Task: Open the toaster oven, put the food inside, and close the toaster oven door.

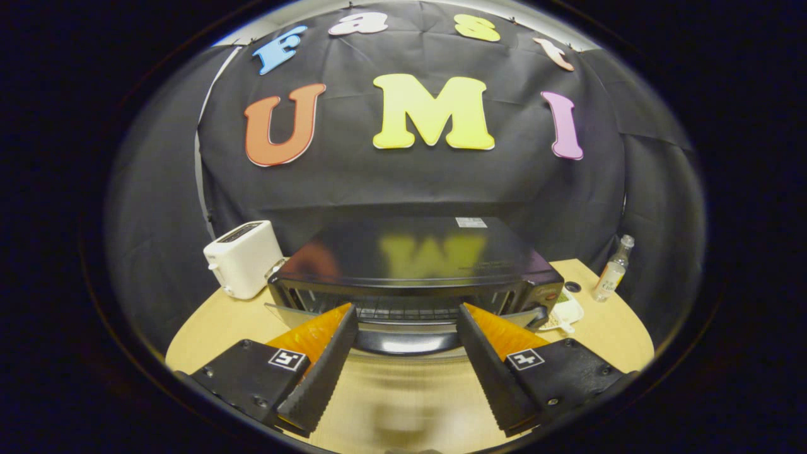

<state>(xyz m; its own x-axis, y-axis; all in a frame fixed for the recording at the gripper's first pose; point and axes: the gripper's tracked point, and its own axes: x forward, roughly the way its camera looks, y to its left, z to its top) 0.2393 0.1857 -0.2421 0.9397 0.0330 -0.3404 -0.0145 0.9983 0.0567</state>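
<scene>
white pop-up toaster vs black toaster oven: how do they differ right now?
Colour: the white pop-up toaster is matte, the black toaster oven glossy on top. Size: the toaster is far smaller than the wide, low oven. Place: the oven sits just ahead of the open gripper, its door tipped down, rack showing; the toaster stands beside it, off past one finger. Both rest on the light wooden table.

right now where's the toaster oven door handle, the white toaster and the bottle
toaster oven door handle (406,341): gripper view, middle of the bar, between the open fingers
white toaster (244,258): gripper view, front side
bottle (611,275): gripper view, its body
</scene>
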